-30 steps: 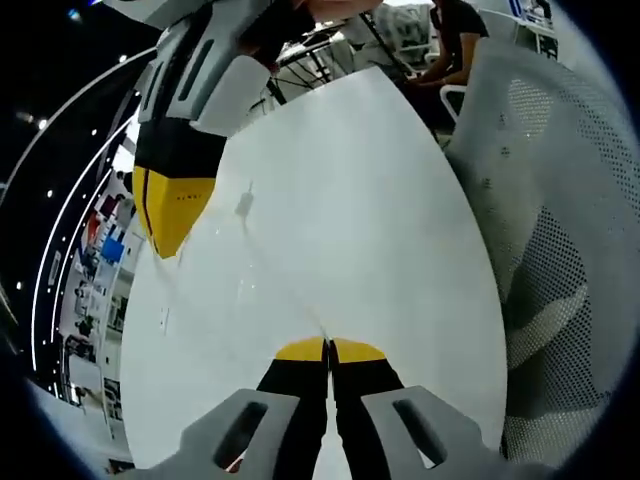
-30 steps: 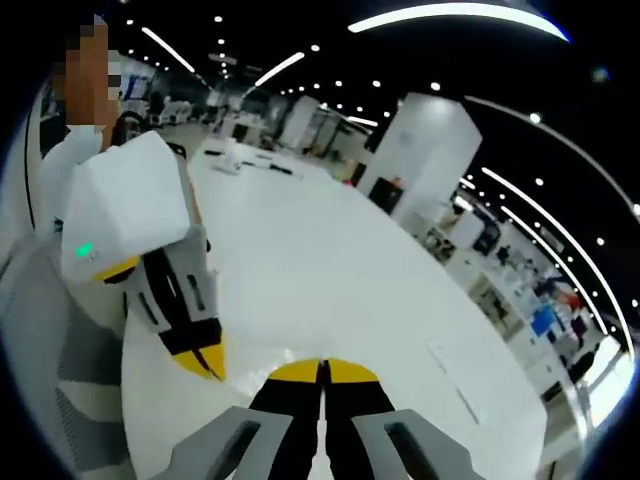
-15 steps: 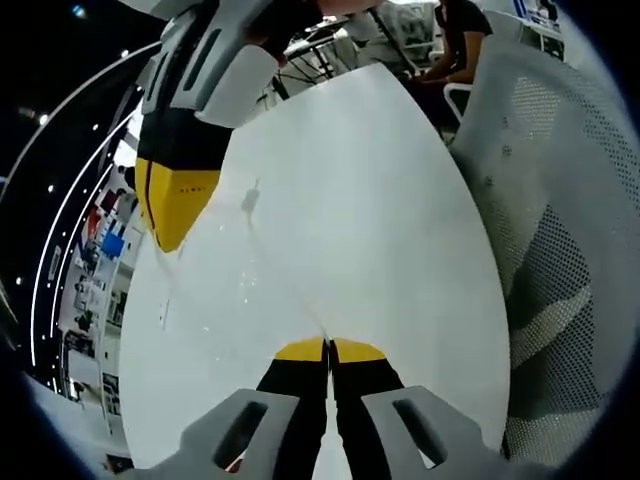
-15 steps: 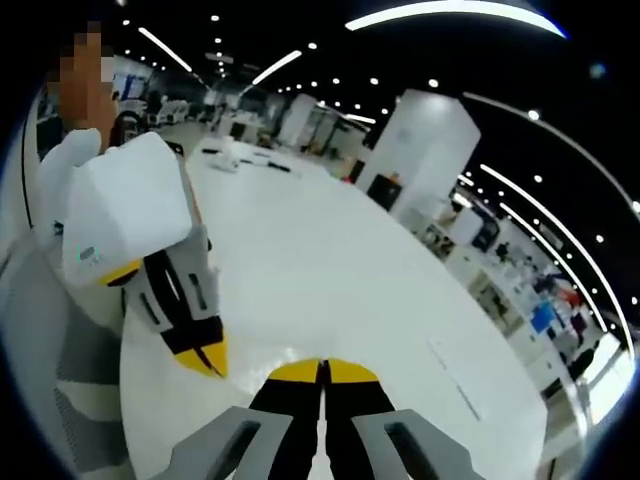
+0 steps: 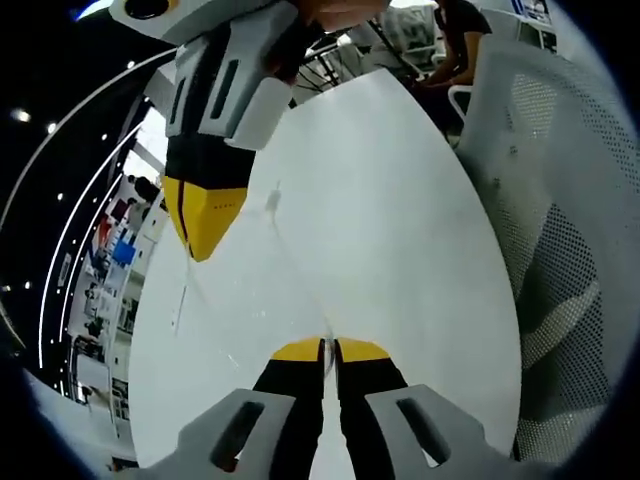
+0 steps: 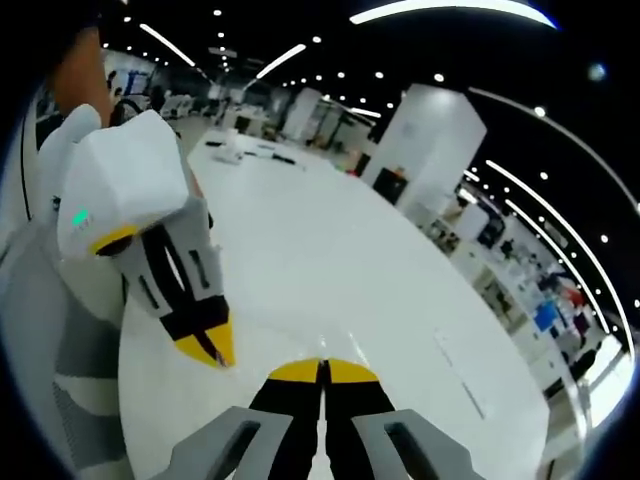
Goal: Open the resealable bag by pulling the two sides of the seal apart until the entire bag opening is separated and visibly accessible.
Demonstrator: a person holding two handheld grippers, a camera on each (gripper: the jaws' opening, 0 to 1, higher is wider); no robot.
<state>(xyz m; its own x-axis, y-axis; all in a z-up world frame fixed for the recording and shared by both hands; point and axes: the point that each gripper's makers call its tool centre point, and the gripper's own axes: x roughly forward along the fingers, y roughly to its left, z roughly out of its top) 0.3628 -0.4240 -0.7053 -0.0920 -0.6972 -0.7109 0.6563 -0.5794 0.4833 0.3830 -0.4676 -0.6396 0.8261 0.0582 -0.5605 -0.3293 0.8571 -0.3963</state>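
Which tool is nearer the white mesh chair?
Left. The left tool is next to the chair; the right tool is beyond it, over the table.

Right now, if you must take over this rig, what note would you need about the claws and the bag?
Left claw: shut, apparently pinching one side of the clear resealable bag.
Right claw: shut, apparently on the other side.
Bag: a faint film stretched between both claws, over the white table.
Done: both sides seem gripped.
Left: pull apart; I cannot tell if the seal has parted.
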